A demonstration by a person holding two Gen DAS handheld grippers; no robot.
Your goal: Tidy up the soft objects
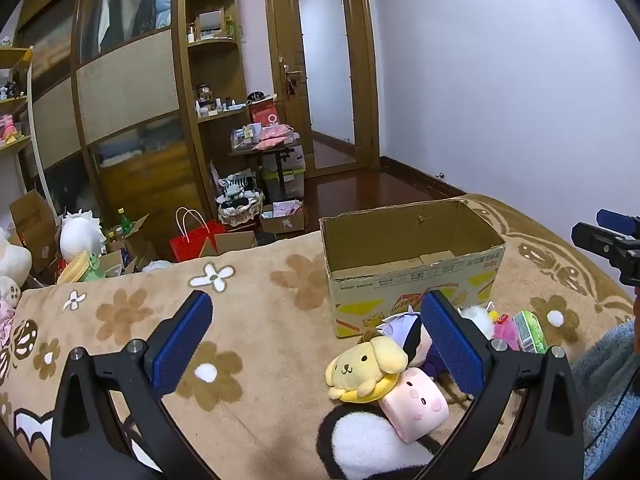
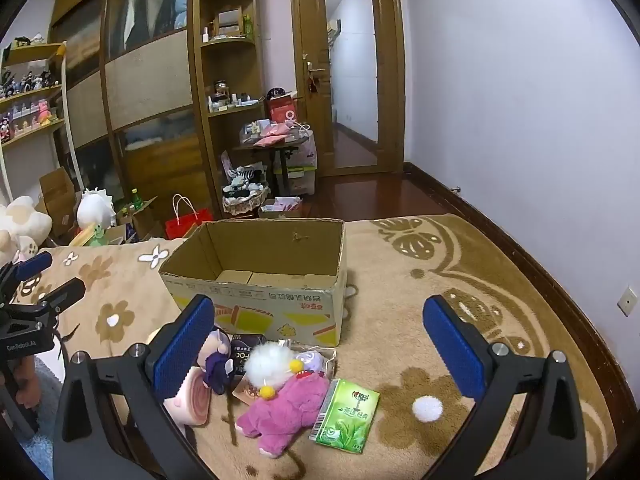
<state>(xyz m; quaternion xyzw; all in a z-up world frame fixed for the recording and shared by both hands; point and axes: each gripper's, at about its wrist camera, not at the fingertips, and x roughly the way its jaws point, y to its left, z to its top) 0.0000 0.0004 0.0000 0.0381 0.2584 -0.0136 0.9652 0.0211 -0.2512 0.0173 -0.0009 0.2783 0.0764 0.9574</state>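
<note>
Toys lie in a loose heap on the flowered blanket (image 2: 400,280), just in front of the open cardboard box (image 2: 256,280), which stands empty at the middle of both views. In the right wrist view the pink plush (image 2: 288,408) sits at lower centre, between the two blue pads, its long axis running from lower left to upper right, with a white pompom toy (image 2: 269,360) touching its upper end and a green tea packet (image 2: 348,414) just beside it on the right. The right gripper (image 2: 318,344) stands wide open and holds nothing; the pink plush lies straight ahead of it and below, so this hand looks the nearer one for that toy.

The left gripper (image 1: 316,336) is also wide open and empty. In its view the heap sits off to the lower right, by the right-hand pad: a yellow dog plush (image 1: 366,368) rests on a pink pig cushion (image 1: 416,404), with a black-and-white plush (image 1: 372,444) below them.

The left view alone shows the dog's face and the black-and-white plush; the right view alone shows the pink plush whole, which the left sees only as a scrap behind its pad. From the right, the dog is hidden behind the left-hand pad.
</note>
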